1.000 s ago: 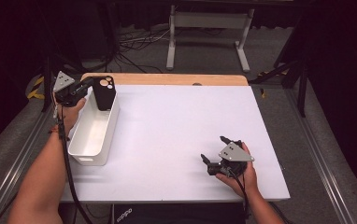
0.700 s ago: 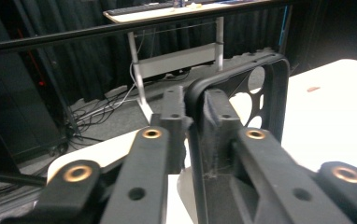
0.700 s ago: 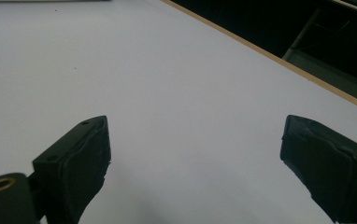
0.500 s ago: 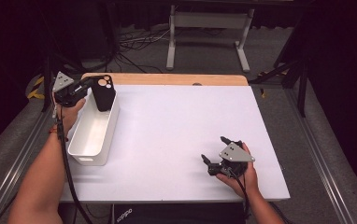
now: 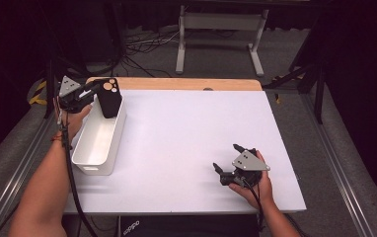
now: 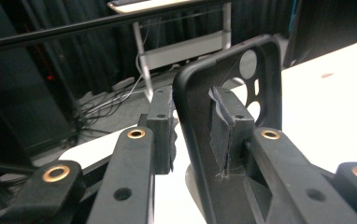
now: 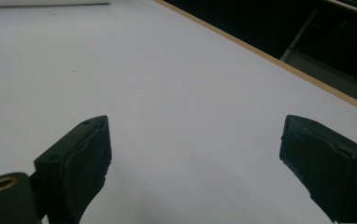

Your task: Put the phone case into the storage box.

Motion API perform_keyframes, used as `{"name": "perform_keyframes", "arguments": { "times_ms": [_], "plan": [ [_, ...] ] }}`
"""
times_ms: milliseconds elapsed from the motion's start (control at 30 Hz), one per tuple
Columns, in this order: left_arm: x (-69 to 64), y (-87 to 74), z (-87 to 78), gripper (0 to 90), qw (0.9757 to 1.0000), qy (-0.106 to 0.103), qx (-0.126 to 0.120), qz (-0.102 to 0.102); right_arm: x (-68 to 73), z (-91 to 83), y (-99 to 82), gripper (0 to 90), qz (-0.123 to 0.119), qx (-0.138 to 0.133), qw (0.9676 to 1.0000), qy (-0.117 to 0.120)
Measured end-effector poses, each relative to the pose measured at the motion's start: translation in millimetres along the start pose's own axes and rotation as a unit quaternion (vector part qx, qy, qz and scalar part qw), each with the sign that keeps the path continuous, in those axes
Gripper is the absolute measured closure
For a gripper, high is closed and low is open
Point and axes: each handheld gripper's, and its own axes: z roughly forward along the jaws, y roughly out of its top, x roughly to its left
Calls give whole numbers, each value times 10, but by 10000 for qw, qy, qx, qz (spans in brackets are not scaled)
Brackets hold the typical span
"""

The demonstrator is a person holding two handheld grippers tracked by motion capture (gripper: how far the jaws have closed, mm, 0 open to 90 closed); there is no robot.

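The left gripper's (image 5: 96, 92) fingers (image 6: 160, 123) have just been opening off the phone case (image 6: 228, 70), which stands at the bin's (image 5: 97, 148) far end, so placing looks nearly done, while the right gripper (image 5: 228, 160) rests spread wide on the table (image 5: 186, 128).

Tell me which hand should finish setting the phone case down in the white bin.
Left. The left gripper has the black phone case between its fingers, upright over the white bin; its jaws have just been opening. The right gripper rests open, far across the table.
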Motion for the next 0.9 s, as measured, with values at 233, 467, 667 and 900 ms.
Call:
{"name": "perform_keyframes", "arguments": {
  "times_ms": [233, 467, 667, 900],
  "plan": [
    [-10, 9, -7, 675, 9999, -20, 94, 42, 5, 9, 9, 99, -30, -10, 10000, 17],
    [-1, 9, -25, 614, 9999, -8, 151, 35, 1, 25, 26, 99, -40, -23, 10000, 30],
    [2, -5, -17, 541, 9998, -15, 174, -51, -1, 23, 22, 99, -45, -23, 10000, 26],
    [9, 8, -47, 458, 9999, -12, 153, -80, 2, 25, 34, 99, -71, -29, 10000, 51]
  ]
}}
